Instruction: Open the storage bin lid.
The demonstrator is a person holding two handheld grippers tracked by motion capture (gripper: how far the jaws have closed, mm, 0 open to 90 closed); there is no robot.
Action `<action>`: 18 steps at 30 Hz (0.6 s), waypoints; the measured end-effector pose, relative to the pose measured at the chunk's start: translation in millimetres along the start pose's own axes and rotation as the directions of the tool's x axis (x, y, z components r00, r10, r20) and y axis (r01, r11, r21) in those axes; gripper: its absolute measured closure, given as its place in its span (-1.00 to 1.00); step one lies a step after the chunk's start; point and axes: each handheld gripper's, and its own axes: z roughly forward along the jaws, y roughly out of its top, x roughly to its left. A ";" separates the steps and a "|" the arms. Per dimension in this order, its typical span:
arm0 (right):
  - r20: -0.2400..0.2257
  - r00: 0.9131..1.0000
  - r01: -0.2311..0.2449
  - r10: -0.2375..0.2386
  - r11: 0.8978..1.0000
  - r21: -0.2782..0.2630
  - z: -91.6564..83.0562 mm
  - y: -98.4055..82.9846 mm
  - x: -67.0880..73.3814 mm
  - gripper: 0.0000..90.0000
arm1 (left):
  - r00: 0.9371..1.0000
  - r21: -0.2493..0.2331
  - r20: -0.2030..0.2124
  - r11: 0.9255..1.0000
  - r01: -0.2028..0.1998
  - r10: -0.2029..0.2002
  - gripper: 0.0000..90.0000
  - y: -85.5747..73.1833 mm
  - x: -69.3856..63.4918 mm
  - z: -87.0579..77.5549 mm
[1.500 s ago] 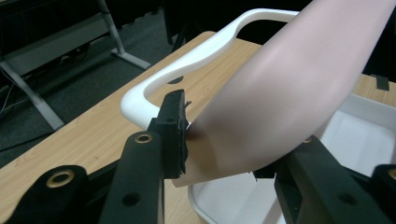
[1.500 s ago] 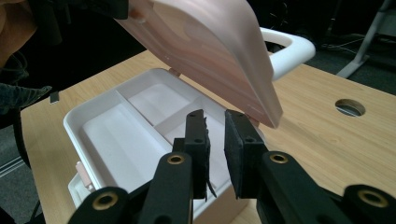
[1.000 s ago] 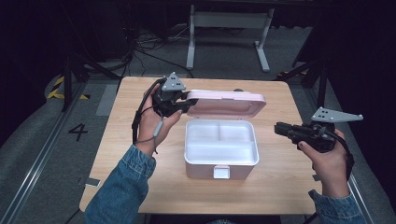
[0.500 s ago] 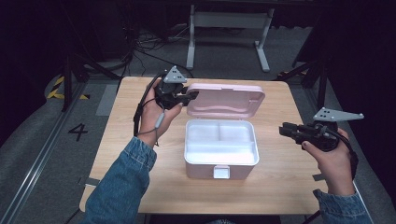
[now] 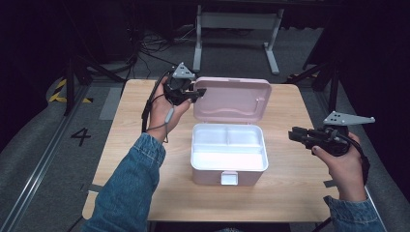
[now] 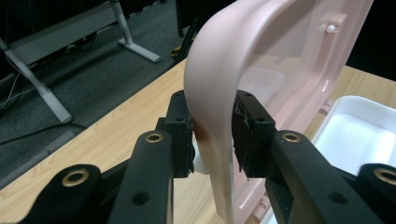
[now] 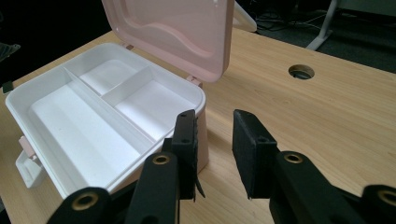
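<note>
Pink lid (image 6: 212, 116) edge btwn left jaws.

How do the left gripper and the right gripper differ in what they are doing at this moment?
The left gripper is shut on the edge of the pink lid, which stands raised; the right gripper is open and holds nothing. The left gripper is at the lid's left edge; the right gripper hovers apart from the lunch box, to its right. Both have black jaws.
</note>
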 end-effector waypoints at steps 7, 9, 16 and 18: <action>-0.001 1.000 -0.005 0.005 1.000 0.000 2.6 -0.7 -3.0 0.57 | 0.999 0.029 -0.002 0.999 0.037 -0.037 0.51 2.7 9.7 12.1; -0.003 1.000 -0.006 0.006 1.000 0.003 3.1 -1.2 -4.2 0.57 | 0.999 0.035 0.000 0.998 0.045 -0.045 0.50 3.1 13.5 16.1; 0.002 1.000 -0.016 0.016 1.000 -0.002 2.3 -2.5 -9.8 0.54 | 0.994 0.046 0.000 0.993 0.105 -0.105 0.48 -0.4 26.1 30.2; -0.003 1.000 -0.023 0.023 1.000 -0.002 3.3 -2.9 -11.1 0.54 | 0.992 0.057 0.003 0.991 0.124 -0.125 0.48 -1.2 29.6 33.9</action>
